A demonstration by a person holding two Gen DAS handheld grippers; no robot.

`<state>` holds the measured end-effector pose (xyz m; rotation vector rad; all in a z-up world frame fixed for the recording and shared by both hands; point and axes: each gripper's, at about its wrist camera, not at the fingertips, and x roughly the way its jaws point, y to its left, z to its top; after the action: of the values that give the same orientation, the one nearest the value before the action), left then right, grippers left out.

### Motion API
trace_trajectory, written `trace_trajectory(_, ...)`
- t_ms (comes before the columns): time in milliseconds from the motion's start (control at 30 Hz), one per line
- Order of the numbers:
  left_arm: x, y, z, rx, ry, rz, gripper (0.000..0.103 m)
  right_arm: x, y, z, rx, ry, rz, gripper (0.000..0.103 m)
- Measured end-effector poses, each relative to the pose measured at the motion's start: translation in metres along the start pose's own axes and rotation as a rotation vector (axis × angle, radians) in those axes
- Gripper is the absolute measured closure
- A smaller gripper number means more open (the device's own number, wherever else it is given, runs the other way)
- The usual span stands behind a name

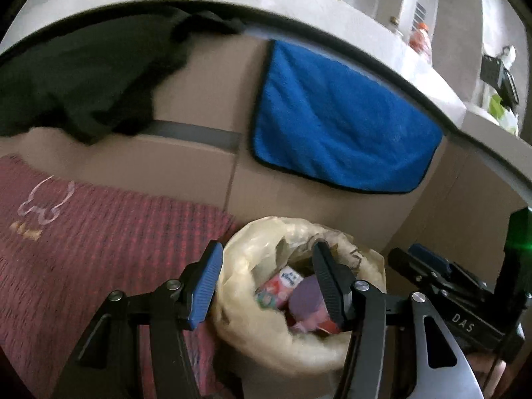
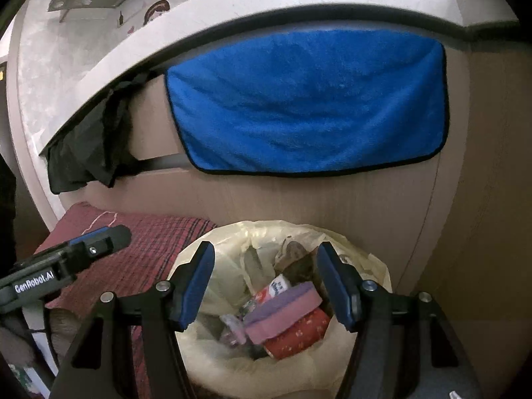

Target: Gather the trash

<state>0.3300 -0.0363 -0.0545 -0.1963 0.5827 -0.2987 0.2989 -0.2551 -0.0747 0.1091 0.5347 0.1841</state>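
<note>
A round bin with a pale plastic liner stands on the floor against a beige cabinet front. Inside lie a purple-and-pink box, a red patterned box, a small pink-and-white carton and crumpled wrappers. My left gripper hangs open above the bin's left half, with nothing between its blue pads. My right gripper is open too, centred over the bin's mouth and empty. Each view catches the other gripper at its edge: the right gripper and the left gripper.
A blue towel and a black cloth hang from the countertop edge over the cabinet. A dark red checked fabric lies left of the bin. An orange-capped bottle stands on the counter.
</note>
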Motion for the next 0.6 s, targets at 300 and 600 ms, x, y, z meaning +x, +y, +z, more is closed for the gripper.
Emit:
trace_trajectory(300,-0.126,-0.017,-0.063,0.075,0.017,0.016,0.046,-0.089,0.052,-0.043,-0.092,-0.017,0.045,0.042)
trace_trajectory(600,-0.207,-0.048,-0.116,0.17,0.06,0.149,0.046,-0.178,0.09,-0.092,-0.133,-0.019,0.074,0.042)
